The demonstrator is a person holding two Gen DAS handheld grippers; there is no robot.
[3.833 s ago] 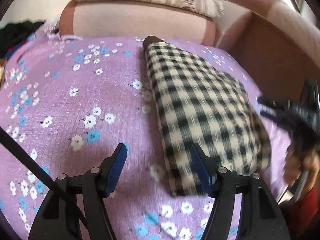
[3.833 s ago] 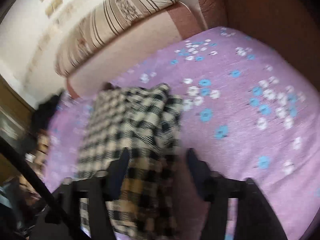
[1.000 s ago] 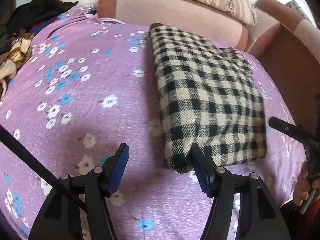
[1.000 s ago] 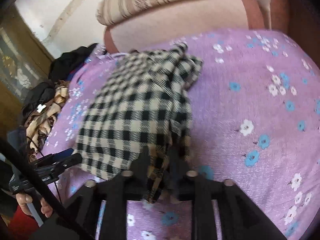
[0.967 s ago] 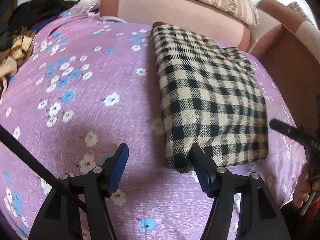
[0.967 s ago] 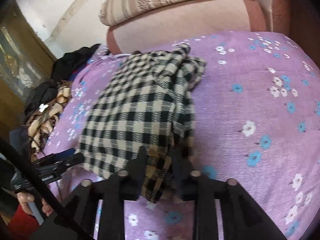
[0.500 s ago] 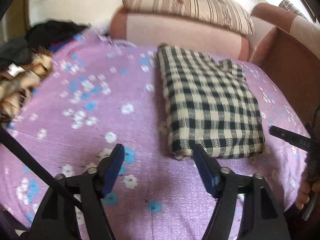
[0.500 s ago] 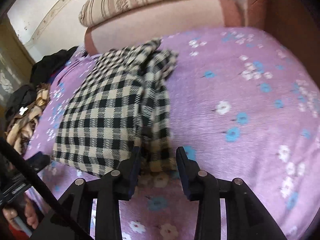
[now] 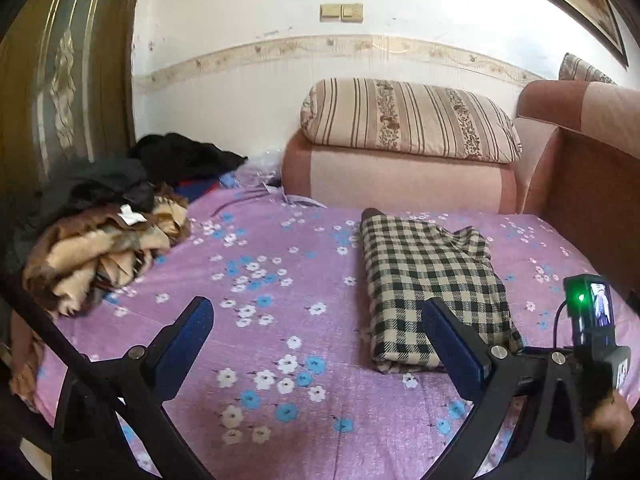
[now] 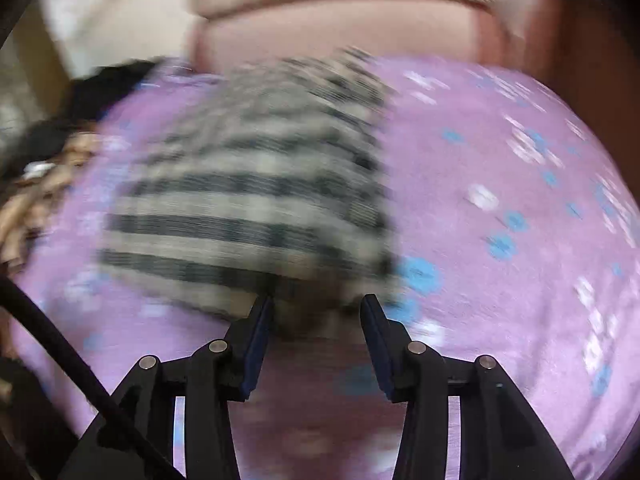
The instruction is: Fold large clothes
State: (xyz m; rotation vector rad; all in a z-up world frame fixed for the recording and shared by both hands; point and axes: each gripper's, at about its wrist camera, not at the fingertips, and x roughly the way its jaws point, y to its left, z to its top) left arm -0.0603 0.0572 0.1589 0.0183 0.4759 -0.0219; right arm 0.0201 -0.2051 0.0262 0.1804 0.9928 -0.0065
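A black-and-cream checked garment [image 9: 432, 284] lies folded in a long rectangle on the purple flowered bedsheet [image 9: 256, 280], right of the middle. My left gripper [image 9: 316, 332] is open and empty, raised well back from the bed, its right finger in front of the garment's near edge. In the right wrist view the picture is blurred: the checked garment [image 10: 256, 192] lies just beyond my right gripper [image 10: 316, 312], which is open and empty at its near edge. The right gripper's body and camera [image 9: 592, 320] show in the left wrist view at the right edge.
A heap of brown, cream and black clothes [image 9: 100, 232] sits at the left of the bed. A pink sofa back [image 9: 396, 180] with a striped cushion [image 9: 408, 120] stands behind, and a brown armrest [image 9: 588, 184] at the right. A wooden door [image 9: 60, 80] is far left.
My right gripper has let go of the garment's corner, opened and drawn back. My left gripper has pulled up and away from the bed, still open. The garment lies flat.
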